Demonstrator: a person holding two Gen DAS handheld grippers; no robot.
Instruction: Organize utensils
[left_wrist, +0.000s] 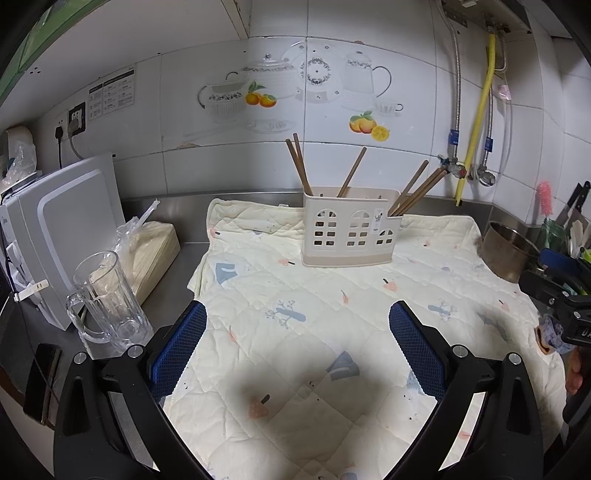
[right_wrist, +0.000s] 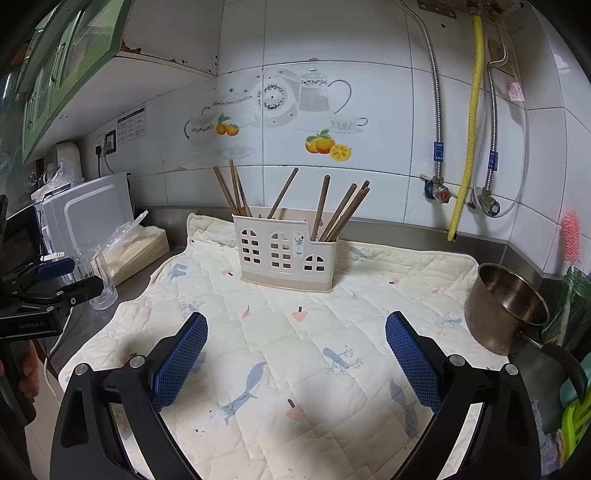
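A cream plastic utensil holder (left_wrist: 349, 232) with window cut-outs stands on a quilted cloth (left_wrist: 332, 332) near the back wall; it also shows in the right wrist view (right_wrist: 286, 254). Several brown chopsticks (left_wrist: 301, 166) stand in it, leaning left and right, as the right wrist view (right_wrist: 343, 210) also shows. My left gripper (left_wrist: 297, 317) is open and empty above the cloth, well in front of the holder. My right gripper (right_wrist: 295, 328) is open and empty above the cloth too. The right gripper also shows at the left wrist view's right edge (left_wrist: 557, 291).
A glass mug (left_wrist: 107, 299) and a wrapped stack (left_wrist: 147, 247) sit left of the cloth beside a white appliance (left_wrist: 62, 236). A steel pot (right_wrist: 506, 306) stands at the cloth's right edge. Hoses and valves (right_wrist: 439, 192) run down the tiled wall.
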